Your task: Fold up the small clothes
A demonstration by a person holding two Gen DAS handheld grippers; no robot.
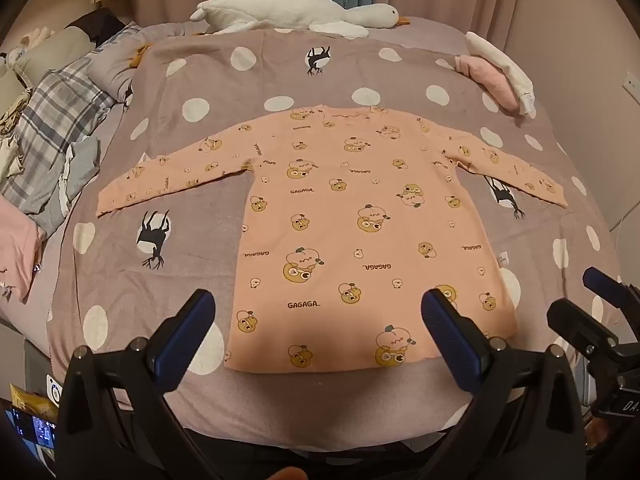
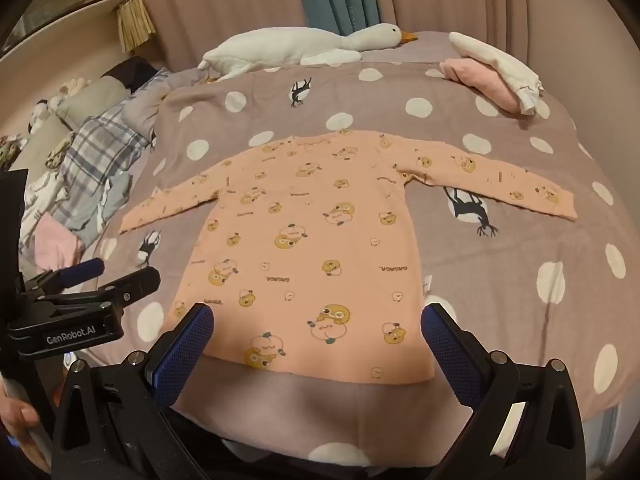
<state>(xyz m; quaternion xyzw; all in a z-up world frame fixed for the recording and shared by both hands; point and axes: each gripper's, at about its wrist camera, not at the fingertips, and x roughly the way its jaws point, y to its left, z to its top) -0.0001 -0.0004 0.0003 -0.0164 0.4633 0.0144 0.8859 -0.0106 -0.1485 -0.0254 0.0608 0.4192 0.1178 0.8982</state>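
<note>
Nearest, the left hand-held gripper [image 1: 318,320] is seen with its blue pads spread wide and nothing pinched, held over the hem of the pink shirt [image 1: 360,232]. The right hand-held gripper [image 2: 318,332] is likewise spread and empty, its pads framing the hem from just in front. The shirt is laid flat on the bed [image 1: 208,92], front down toward the near edge, both long sleeves stretched out to the sides, the neckline farthest away. Beyond it, a folded pink and white bundle [image 1: 500,76] is placed at the far right, and a white plush goose [image 1: 296,12] is stretched along the far edge. Rumpled plaid bedding [image 1: 60,120] is piled at the left.
</note>
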